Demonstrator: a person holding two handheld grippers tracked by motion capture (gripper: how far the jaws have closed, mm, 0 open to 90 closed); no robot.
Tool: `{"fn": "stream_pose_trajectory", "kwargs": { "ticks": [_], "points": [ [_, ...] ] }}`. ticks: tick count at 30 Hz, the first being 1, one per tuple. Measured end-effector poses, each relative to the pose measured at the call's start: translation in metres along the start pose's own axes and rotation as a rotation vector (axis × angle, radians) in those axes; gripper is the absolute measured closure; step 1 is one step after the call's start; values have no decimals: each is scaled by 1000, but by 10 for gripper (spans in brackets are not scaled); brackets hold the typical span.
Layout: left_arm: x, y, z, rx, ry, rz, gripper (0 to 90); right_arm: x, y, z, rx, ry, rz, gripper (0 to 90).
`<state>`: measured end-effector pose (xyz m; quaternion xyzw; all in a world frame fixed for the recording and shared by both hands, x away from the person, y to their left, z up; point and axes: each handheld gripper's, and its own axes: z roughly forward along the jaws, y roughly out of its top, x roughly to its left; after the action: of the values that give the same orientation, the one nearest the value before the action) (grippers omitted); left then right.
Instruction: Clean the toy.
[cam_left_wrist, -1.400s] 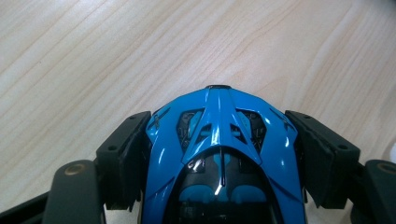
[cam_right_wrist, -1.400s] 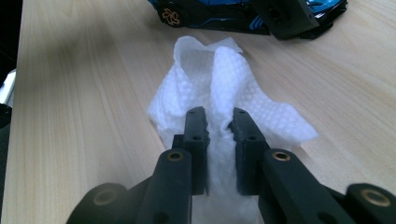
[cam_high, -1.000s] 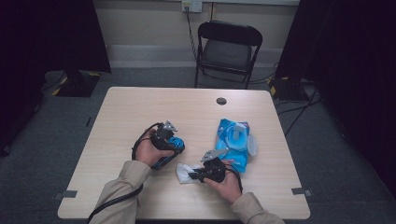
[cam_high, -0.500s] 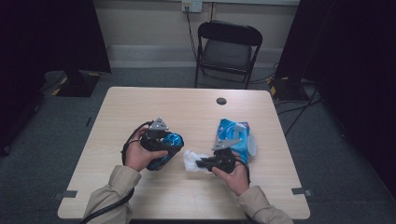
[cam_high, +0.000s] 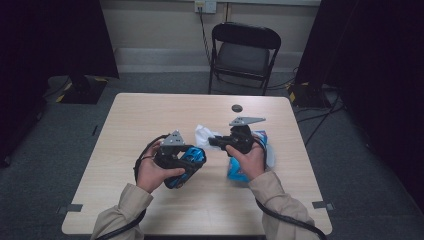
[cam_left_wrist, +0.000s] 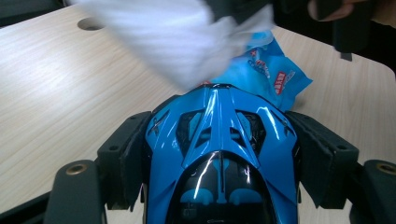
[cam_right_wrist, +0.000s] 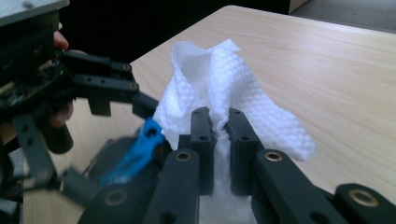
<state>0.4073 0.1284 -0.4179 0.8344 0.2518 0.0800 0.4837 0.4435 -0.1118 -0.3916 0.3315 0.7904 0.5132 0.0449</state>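
While the left tongs (cam_high: 192, 159) clamp the blue toy car (cam_left_wrist: 219, 154) above the desk (cam_high: 150, 120), the right tongs (cam_right_wrist: 215, 122) pinch a white wipe (cam_right_wrist: 233, 88) just beside it, likely so it can be cleaned

Wooden table (cam_high: 150, 125); blue packet (cam_high: 239, 167) lies on it.

There are two grippers, the left gripper (cam_high: 192, 155) and the right gripper (cam_high: 212, 142). There is one blue toy car (cam_left_wrist: 219, 154), one white wipe (cam_right_wrist: 224, 88) and one blue packet (cam_high: 235, 170). The one tabletop (cam_high: 150, 115) has one round hole (cam_high: 237, 108) near its far edge. One black chair (cam_high: 243, 52) stands behind it.
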Motion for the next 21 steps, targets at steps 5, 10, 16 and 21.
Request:
{"fn": "stream_pose_trajectory", "kwargs": {
  "ticks": [5, 10, 16, 21],
  "points": [
    [0, -1, 2, 7, -9, 2, 263, 7, 8, 20, 80, -1, -42, 834],
    [4, -3, 1, 5, -7, -12, 263, 7, 4, 27, 100, 7, -32, 833],
    [5, -2, 1, 0, 13, 1, 263, 6, 0, 18, 61, 15, -20, 833],
    [8, -4, -2, -4, 38, -10, 263, 8, -5, 10, 46, 37, -29, 834]
  ]
}}
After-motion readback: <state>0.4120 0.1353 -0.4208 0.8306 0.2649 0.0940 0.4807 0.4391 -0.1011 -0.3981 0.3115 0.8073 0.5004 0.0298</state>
